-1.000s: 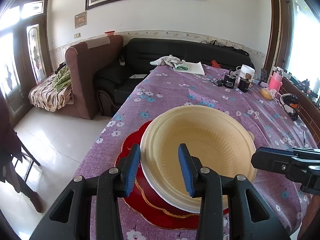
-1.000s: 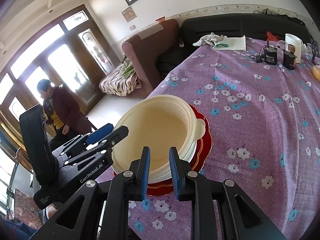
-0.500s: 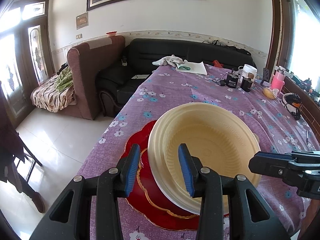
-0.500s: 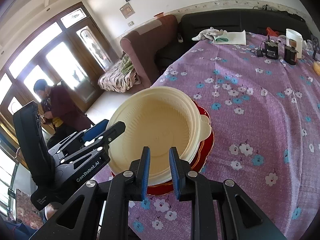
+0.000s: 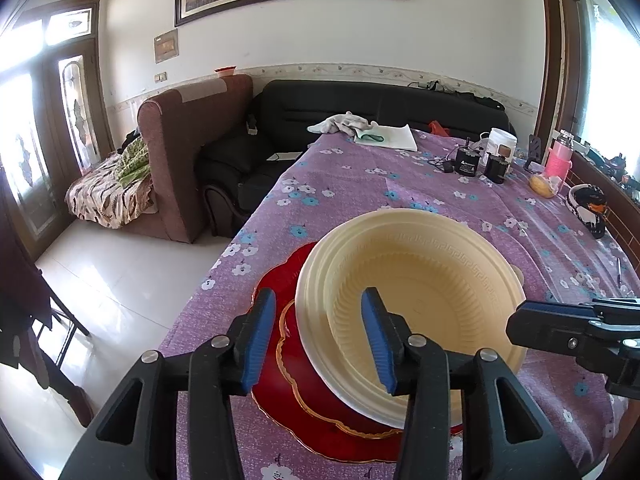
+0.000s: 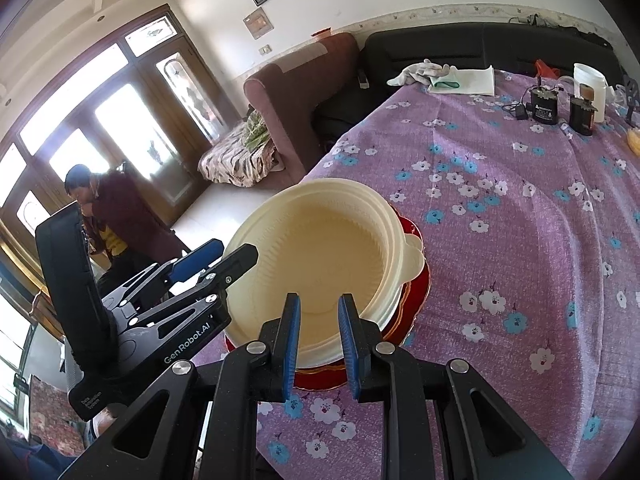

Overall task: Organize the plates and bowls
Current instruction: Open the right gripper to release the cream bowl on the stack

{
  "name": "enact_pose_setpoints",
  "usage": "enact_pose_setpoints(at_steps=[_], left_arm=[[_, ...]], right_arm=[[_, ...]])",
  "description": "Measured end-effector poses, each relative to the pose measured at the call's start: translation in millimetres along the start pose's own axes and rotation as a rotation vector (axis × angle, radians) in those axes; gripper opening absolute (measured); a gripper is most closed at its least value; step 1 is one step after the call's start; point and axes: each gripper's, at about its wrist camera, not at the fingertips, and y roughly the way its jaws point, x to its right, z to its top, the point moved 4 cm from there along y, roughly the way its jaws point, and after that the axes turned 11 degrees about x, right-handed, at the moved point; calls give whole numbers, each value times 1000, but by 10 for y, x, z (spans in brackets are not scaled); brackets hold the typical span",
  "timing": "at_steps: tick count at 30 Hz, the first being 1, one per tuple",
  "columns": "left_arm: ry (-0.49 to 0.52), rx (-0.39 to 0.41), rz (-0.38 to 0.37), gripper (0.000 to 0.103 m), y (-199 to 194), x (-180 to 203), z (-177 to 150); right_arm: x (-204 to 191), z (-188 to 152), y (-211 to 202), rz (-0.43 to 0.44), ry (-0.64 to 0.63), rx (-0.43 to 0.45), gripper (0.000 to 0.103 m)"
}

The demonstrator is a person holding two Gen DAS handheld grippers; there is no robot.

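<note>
On the near left part of the purple floral tablecloth (image 5: 360,176), in the left wrist view, a cream bowl (image 5: 420,296) sits mouth-up on a red plate (image 5: 292,276). It is tilted — its left rim is raised and its right side lies low. Being round, it has no long axis. The left gripper (image 5: 318,338) straddles the bowl's near left rim; its jaws have just been opening, and the blue pads stand clear of the rim on either side. The plate's left edge lies close to the table's left edge, while bare cloth stretches far and right.

In the right wrist view, the right gripper (image 6: 319,346) has its narrow jaws either side of the bowl's (image 6: 316,248) near rim — whether the pads press it I cannot tell. The bowl's small tab handle points right.
</note>
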Motion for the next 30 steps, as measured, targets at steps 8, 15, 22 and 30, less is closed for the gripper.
enact_pose_setpoints(at_steps=[8,15,22,30], left_arm=[[15,11,8,48,-35,56,13],[20,18,15,51,-64,72,26],[25,25,19,56,-83,80,46],[34,37,24,59,-146,108,67]], right_arm=[[-10,0,-53,3,2,7,22],[-9,6,-85,4,2,12,22],[-16,13,-108,4,0,17,22],[-37,5,-163,7,0,22,22]])
